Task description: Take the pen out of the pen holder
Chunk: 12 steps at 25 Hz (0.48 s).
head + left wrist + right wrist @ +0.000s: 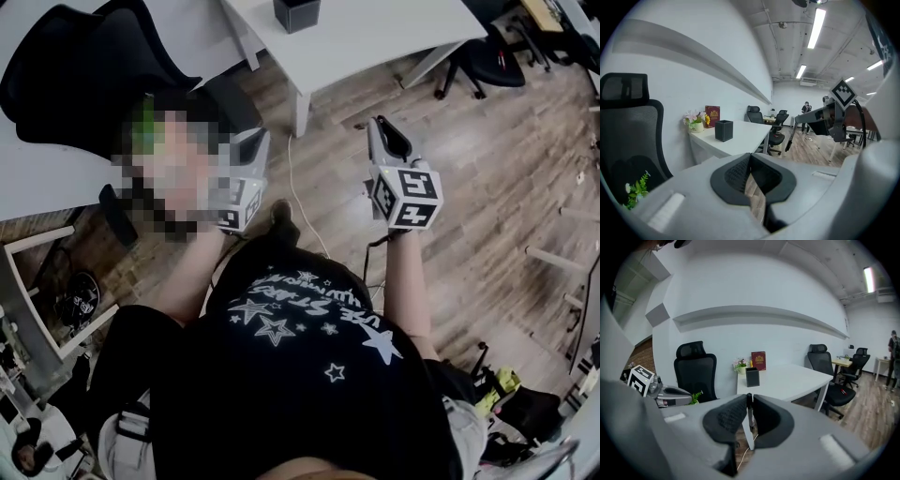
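Note:
A black square pen holder [296, 14] stands on the white table [375, 37] ahead of me, and it also shows in the left gripper view [723, 130] and the right gripper view [752, 377]. I see no pen in any view. My left gripper [261, 139] [750, 157] is held over the wooden floor, well short of the table, its jaws shut with nothing between them. The right gripper [380, 122] [749, 397] hangs level with it to the right, also shut and empty, pointing toward the table.
A black mesh office chair [75, 66] [696, 369] stands left of the table. A flower pot [740, 365] and a red book [758, 360] sit behind the holder by the wall. More chairs [820, 359] and desks lie to the right, and a person [806, 110] stands far off.

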Each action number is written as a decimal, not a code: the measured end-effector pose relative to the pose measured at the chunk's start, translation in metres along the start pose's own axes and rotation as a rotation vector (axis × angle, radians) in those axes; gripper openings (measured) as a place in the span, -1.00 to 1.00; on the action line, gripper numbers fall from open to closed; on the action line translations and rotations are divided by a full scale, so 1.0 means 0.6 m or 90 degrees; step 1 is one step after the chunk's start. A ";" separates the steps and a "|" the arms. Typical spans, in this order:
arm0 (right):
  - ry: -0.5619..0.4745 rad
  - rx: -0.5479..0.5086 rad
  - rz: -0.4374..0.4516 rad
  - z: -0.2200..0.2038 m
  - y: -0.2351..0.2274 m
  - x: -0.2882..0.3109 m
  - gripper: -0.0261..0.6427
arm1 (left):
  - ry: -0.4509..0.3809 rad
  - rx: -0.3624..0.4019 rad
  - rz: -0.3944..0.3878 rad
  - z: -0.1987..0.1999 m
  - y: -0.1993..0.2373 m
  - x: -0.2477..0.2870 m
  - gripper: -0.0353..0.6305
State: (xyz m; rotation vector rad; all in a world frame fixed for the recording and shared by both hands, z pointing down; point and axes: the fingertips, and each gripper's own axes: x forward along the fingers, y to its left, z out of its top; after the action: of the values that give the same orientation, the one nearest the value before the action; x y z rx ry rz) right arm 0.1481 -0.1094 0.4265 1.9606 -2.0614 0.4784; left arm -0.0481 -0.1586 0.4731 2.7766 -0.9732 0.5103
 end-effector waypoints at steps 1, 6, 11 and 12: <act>0.001 0.004 0.003 -0.008 -0.004 -0.015 -0.79 | -0.003 0.004 -0.003 0.002 -0.019 -0.006 -0.86; 0.001 0.009 0.017 -0.039 -0.007 -0.088 -0.79 | -0.017 0.019 -0.003 0.006 -0.097 -0.051 -0.86; -0.013 0.008 0.025 -0.055 -0.007 -0.157 -0.79 | -0.024 0.020 0.006 -0.003 -0.155 -0.095 -0.86; -0.016 0.008 0.025 -0.058 -0.006 -0.170 -0.79 | -0.027 0.021 0.007 -0.004 -0.165 -0.104 -0.86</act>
State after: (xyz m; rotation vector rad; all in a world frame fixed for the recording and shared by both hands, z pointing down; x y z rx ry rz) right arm 0.1561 -0.0022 0.4175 1.9456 -2.1209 0.4795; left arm -0.0322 -0.0450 0.4493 2.8241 -0.9980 0.4762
